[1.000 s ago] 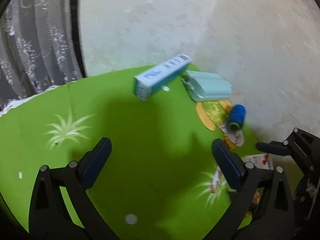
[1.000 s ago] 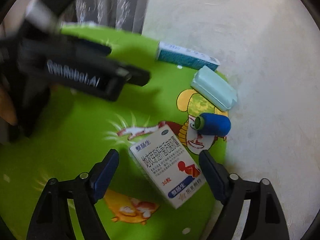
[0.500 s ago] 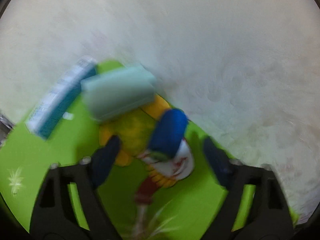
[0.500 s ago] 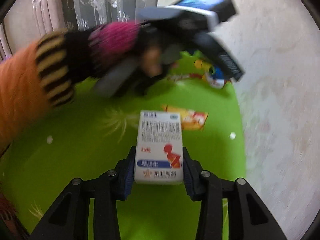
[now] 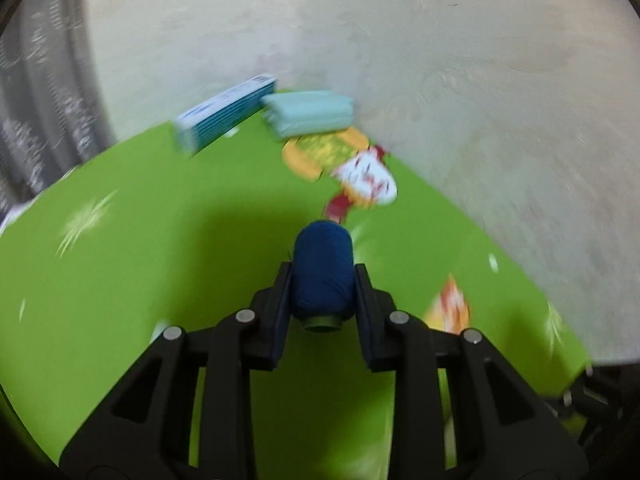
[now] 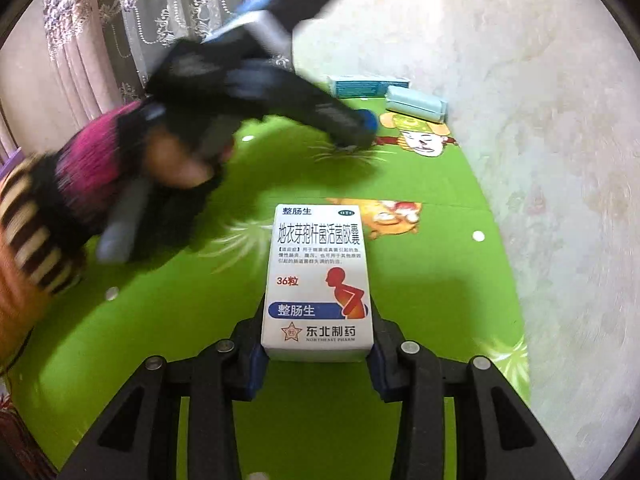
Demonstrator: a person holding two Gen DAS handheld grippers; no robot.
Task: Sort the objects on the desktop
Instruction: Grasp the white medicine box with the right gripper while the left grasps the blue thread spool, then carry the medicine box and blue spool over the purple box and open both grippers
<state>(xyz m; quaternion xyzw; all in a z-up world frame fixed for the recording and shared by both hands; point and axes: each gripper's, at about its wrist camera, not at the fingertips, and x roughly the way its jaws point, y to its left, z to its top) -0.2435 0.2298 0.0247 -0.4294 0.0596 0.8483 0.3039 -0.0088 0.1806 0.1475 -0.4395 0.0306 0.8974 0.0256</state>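
Observation:
A dark blue thread spool point(image 5: 322, 248) sits between the pads of my left gripper point(image 5: 323, 280). Its jaws are closing and the pads press on the spool's sides, just above the green tabletop point(image 5: 120, 280). In the right wrist view the same left gripper point(image 6: 356, 130) reaches in blurred from the left, with the spool point(image 6: 371, 119) at its tip. My right gripper point(image 6: 318, 344) is shut on a white medicine box point(image 6: 318, 272) with a red figure and blue label, held by its near end over the green tabletop point(image 6: 440, 280).
A long blue-and-white box point(image 5: 226, 114) point(image 6: 368, 85) and a pale teal case point(image 5: 310, 114) point(image 6: 416, 104) lie at the tabletop's far edge. Beige floor lies beyond the right edge. A hand point(image 6: 176, 160) in a pink and striped sleeve point(image 6: 60, 200) crosses the left side. Curtains point(image 6: 120, 20) hang behind.
My left gripper swung right to the spool, closed on it and drew it back toward the middle. My right gripper closed on the medicine box and turned with it.

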